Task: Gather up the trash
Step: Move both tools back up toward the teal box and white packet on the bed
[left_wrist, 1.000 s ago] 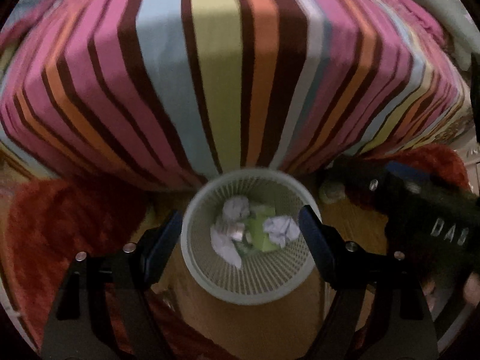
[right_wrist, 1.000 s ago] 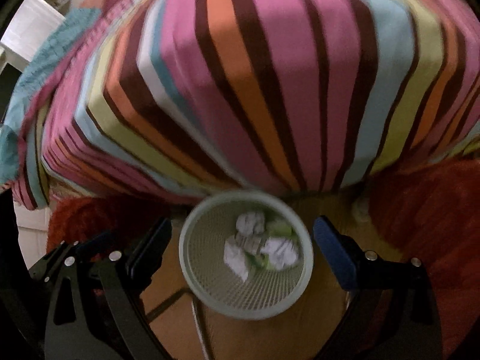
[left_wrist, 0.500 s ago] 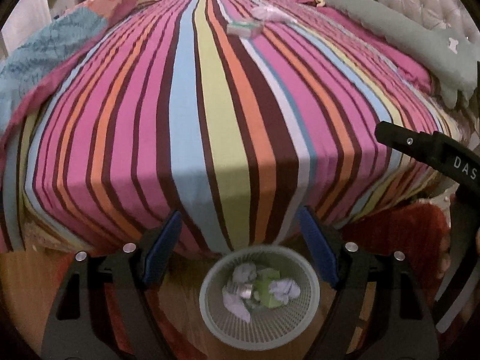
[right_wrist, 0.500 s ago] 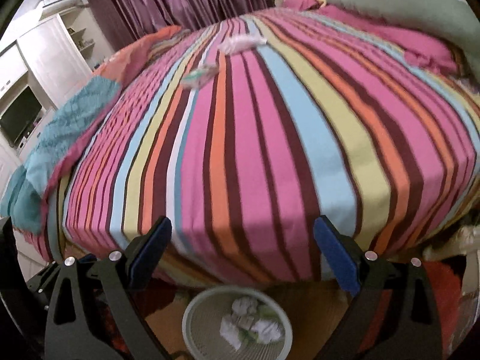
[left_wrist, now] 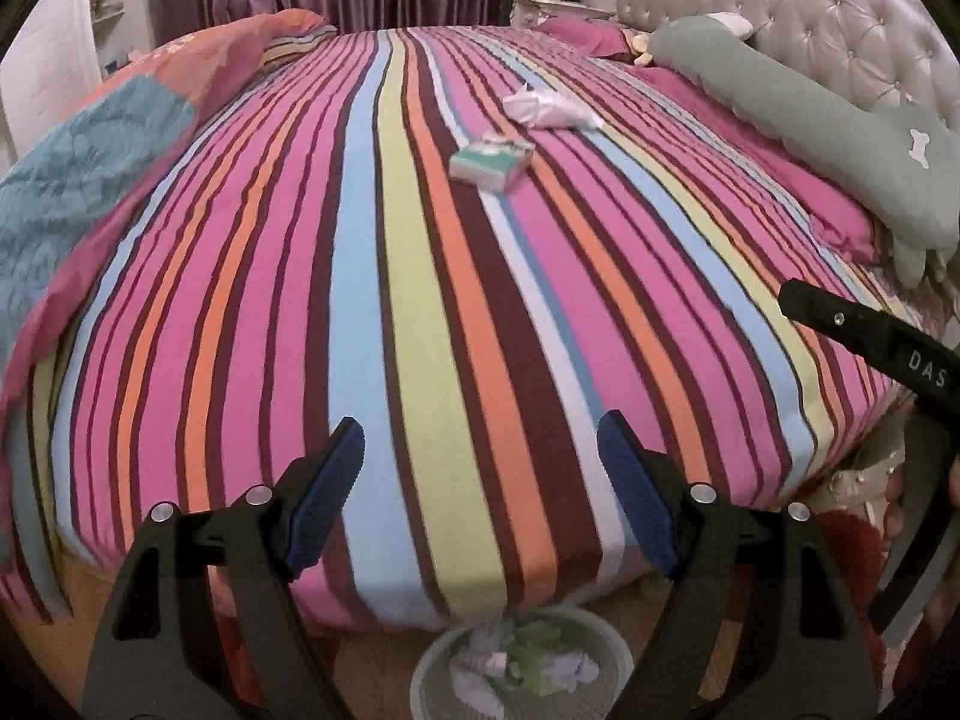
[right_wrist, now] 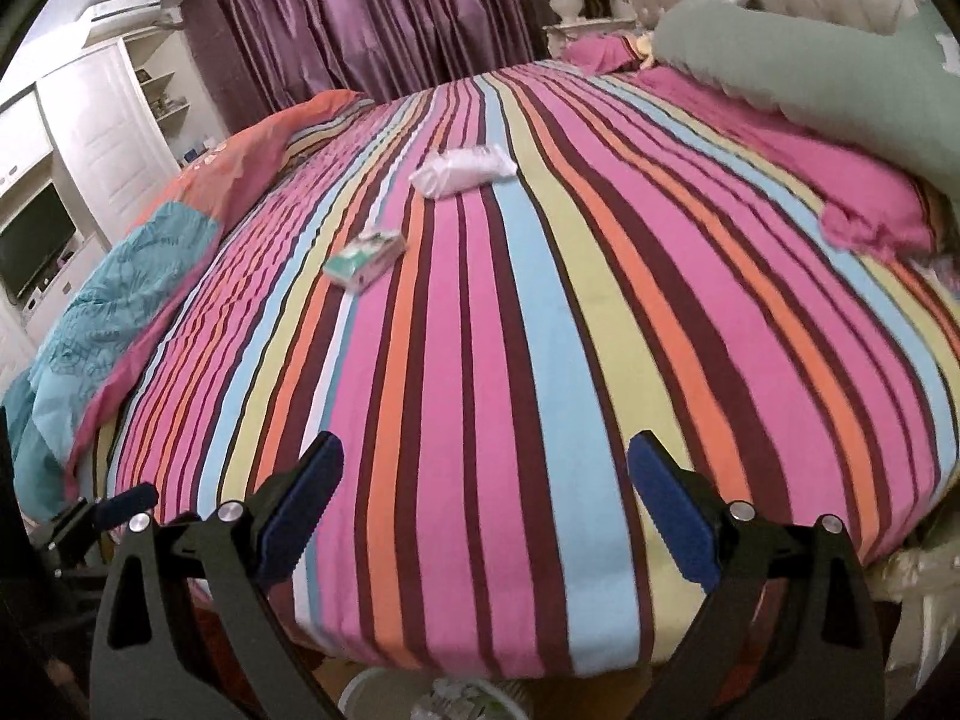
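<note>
Judging by the crumpled paper already in the waste basket [left_wrist: 522, 669], I've two pieces left, a white plastic bag [left_wrist: 549, 108] and small green carton [left_wrist: 492, 163] far up the striped bed [left_wrist: 420, 312], with left gripper [left_wrist: 480, 489] and right gripper [right_wrist: 486, 510] both gaping empty.

A wide bed [left_wrist: 420, 300] fills the room, covered by a sheet in long stripes of pink, brown, orange, pale blue and yellow-green. Out in the middle of it lie two bits of rubbish, near each other: a small green and white carton [left_wrist: 492, 165] and, further towards the headboard, a crumpled white plastic bag [left_wrist: 549, 108]. A blue and orange quilt [left_wrist: 90, 180] is bunched along one edge, a pink pillow [left_wrist: 828, 210] and a long grey-green bolster [left_wrist: 810, 120] along the other. On the wooden floor [left_wrist: 384, 666] at the foot stands a white mesh bin [left_wrist: 522, 666] holding crumpled paper
</note>
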